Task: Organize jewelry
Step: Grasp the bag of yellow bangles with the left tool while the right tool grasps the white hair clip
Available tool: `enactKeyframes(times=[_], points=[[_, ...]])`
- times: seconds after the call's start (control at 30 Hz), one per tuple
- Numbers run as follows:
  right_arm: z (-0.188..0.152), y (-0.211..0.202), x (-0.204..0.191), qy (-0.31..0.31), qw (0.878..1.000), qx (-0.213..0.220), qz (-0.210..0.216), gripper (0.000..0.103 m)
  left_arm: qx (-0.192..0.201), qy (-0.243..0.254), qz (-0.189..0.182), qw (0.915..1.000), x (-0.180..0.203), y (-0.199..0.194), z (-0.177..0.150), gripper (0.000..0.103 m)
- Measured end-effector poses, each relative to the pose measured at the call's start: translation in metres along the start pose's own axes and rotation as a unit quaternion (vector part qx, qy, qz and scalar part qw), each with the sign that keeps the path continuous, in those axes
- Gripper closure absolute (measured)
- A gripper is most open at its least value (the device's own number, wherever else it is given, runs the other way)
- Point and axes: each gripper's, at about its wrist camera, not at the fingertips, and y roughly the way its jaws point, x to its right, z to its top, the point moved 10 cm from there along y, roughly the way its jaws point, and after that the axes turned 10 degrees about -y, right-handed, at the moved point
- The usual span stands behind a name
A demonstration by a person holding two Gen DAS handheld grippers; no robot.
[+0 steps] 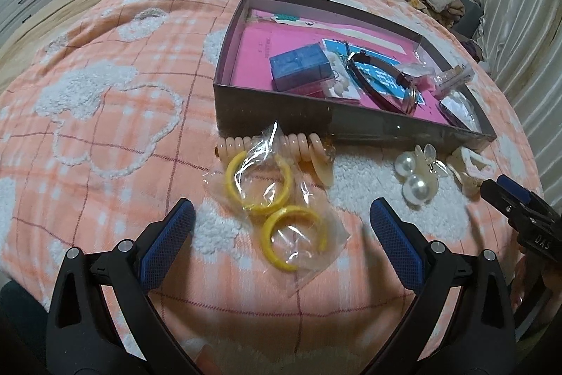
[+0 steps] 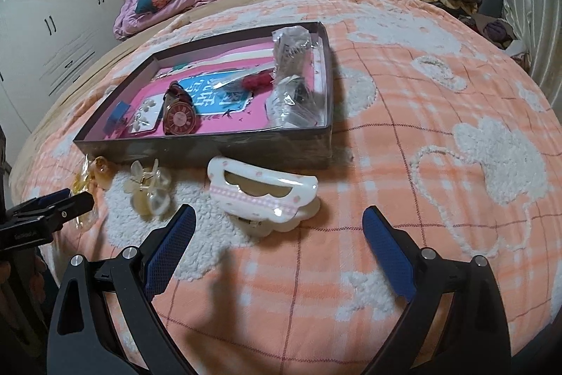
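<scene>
A bed covered by an orange checked blanket (image 1: pixel 105 136) is shown, with a shallow box (image 2: pixel 210 146) of jewelry beyond both grippers. The left gripper (image 1: pixel 282 220) is held wide open, empty, with a bag of yellow hoop earrings (image 1: pixel 277 199) lying directly ahead between its fingers, its long axis running diagonally away. The right gripper (image 2: pixel 279 225), also spread and empty, is faced by a white hair clip (image 2: pixel 263 195) lying crosswise just ahead
</scene>
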Motion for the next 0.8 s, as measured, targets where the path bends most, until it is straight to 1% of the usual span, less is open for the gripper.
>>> enactKeyframes(times=[0.17,0.23,0.27,0.33,0.37,0.4,0.43,0.47,0.53,0.57,0.67,0.8], points=[[0.003,0.008,0.003,0.011,1.0,-0.002,0.002,0.008,0.002,0.001,0.005,1.0,-0.001,0.005,0.0,0.015],[0.005,0.011,0.002,0.015,1.0,-0.001,0.002,0.008,0.003,0.003,0.011,0.9999,-0.002,0.006,0.0,0.022],[0.006,0.013,0.001,0.016,1.0,0.0,0.002,0.008,0.005,0.005,0.014,0.9999,-0.002,0.007,0.0,0.024],[0.008,0.015,-0.002,0.011,1.0,0.0,-0.001,0.008,0.006,0.009,0.02,0.9997,-0.003,0.008,0.0,0.034],[0.008,0.016,-0.004,0.008,1.0,0.0,-0.002,0.008,0.007,0.012,0.024,0.9996,-0.003,0.008,0.0,0.036],[0.01,0.018,-0.005,0.006,1.0,0.002,-0.004,0.008,0.007,0.015,0.026,0.9995,-0.003,0.008,-0.001,0.04],[0.009,0.02,-0.007,0.002,1.0,0.001,-0.009,0.008,0.006,0.019,0.026,0.9995,-0.003,0.008,-0.001,0.047],[0.009,0.021,-0.008,0.0,1.0,-0.001,-0.015,0.009,0.005,0.027,0.027,0.9993,-0.002,0.008,-0.002,0.05],[0.008,0.024,-0.008,-0.005,1.0,-0.002,-0.029,0.017,0.006,0.041,0.032,0.9986,0.0,0.007,-0.004,0.057],[0.008,0.024,-0.008,-0.006,0.999,-0.001,-0.033,0.022,0.007,0.044,0.033,0.9985,0.001,0.007,-0.004,0.058],[0.008,0.024,-0.009,-0.012,1.0,0.005,-0.027,0.032,0.007,0.045,0.03,0.9985,0.0,0.006,-0.004,0.065],[0.008,0.019,-0.008,-0.011,1.0,0.013,-0.016,0.032,0.007,0.038,0.021,0.999,-0.002,0.002,-0.003,0.068]])
